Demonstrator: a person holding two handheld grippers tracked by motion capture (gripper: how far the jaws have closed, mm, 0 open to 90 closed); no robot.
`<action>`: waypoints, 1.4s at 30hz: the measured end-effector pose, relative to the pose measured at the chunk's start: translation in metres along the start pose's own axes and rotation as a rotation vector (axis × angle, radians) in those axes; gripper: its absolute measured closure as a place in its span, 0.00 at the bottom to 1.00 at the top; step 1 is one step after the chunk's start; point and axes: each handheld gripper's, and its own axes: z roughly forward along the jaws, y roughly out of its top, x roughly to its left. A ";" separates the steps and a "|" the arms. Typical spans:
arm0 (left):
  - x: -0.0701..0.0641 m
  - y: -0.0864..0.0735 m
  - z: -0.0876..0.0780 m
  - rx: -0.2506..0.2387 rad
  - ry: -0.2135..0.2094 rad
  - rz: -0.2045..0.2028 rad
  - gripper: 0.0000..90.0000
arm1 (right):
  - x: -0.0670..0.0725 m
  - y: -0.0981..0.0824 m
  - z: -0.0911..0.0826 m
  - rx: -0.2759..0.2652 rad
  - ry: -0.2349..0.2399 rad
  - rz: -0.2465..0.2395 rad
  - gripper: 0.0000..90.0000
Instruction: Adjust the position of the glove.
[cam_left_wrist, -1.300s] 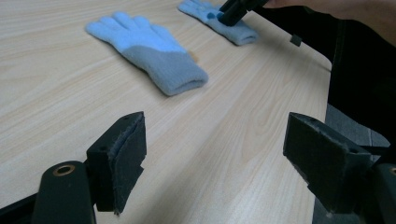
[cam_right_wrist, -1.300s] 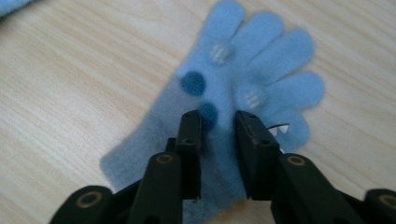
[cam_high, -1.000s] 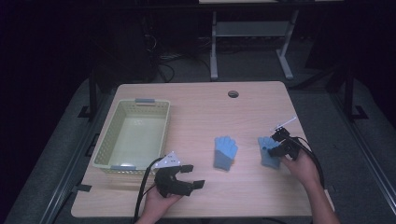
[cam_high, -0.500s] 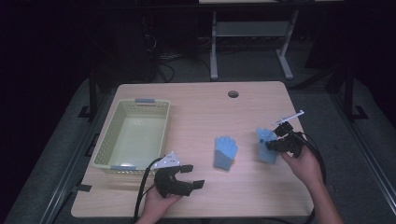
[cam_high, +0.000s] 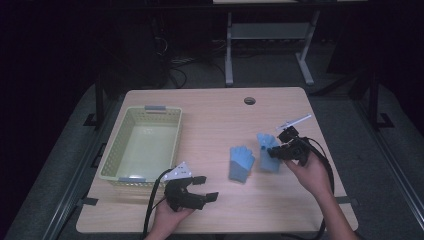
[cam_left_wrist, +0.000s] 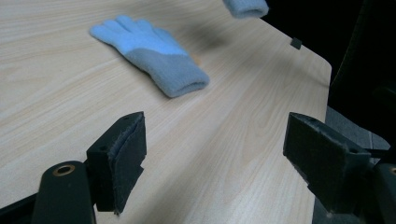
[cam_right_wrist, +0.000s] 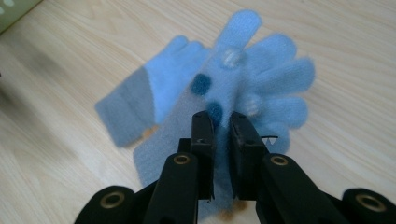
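Two blue gloves: my right tool (cam_right_wrist: 222, 122) pinches one glove (cam_right_wrist: 261, 88) by thin knit above the table (cam_high: 220, 115); it could slip free. My left tool (cam_left_wrist: 215, 163) sits spread, near the other glove (cam_left_wrist: 149, 53).

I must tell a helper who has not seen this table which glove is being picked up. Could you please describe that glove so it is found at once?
Start from the wooden table and go to its right side, away from the green basket on the left. Two light blue gloves are there; the wanted glove is the right one. It alone is pinched in the shut right tongs, while the other glove lies flat and free.
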 end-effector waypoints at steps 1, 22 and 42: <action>0.000 0.000 0.000 0.000 0.000 0.000 0.23 | 0.002 0.002 0.002 -0.004 0.005 -0.012 0.91; 0.000 0.001 -0.003 -0.012 0.001 0.000 0.23 | 0.040 0.029 0.039 0.019 0.045 -0.036 0.90; 0.001 0.000 -0.002 -0.003 0.001 -0.004 0.23 | 0.053 0.021 0.082 0.072 0.052 0.018 0.87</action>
